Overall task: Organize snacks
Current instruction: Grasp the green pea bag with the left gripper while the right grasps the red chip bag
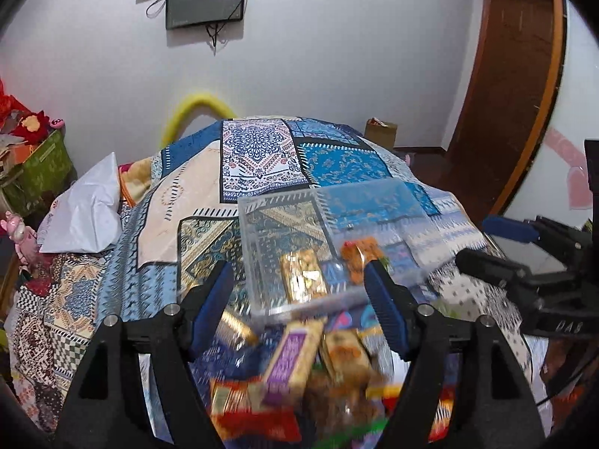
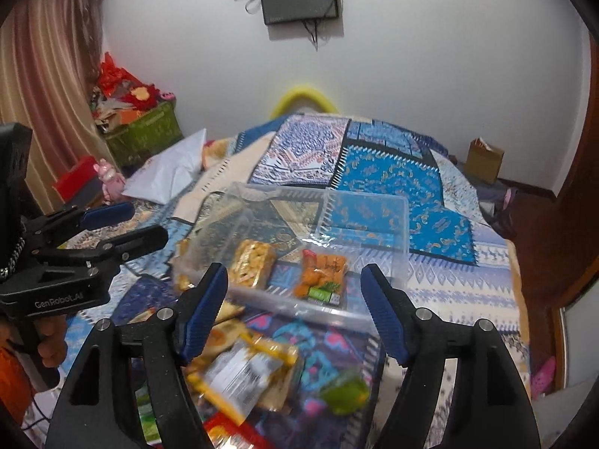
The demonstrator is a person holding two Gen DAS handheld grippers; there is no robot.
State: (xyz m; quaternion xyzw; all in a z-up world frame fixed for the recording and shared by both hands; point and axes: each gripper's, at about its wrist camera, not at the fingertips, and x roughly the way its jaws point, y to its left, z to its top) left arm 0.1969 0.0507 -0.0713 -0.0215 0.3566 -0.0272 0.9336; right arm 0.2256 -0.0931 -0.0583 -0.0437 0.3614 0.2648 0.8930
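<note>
A clear plastic box [image 1: 262, 247] [image 2: 325, 308] lies on the patterned bedspread, with a gold snack pack [image 1: 303, 275] [image 2: 251, 265] and an orange snack pack [image 1: 361, 252] [image 2: 322, 275] inside. Its clear lid [image 2: 367, 220] rests at its far right side. Loose snack packs lie in a pile in front: a purple-labelled pack [image 1: 290, 359], a yellow pack with a white label [image 2: 243, 370], a green one [image 2: 346, 391]. My left gripper [image 1: 299, 299] is open and empty above the pile. My right gripper [image 2: 295, 307] is open and empty, just before the box.
The bed [image 1: 168, 202] fills the middle; a white pillow [image 1: 86, 205] lies at its left. A green basket of clutter [image 2: 146, 134] stands by the left wall, a cardboard box [image 2: 485, 159] on the floor at right, a wooden door [image 1: 513, 86] at right.
</note>
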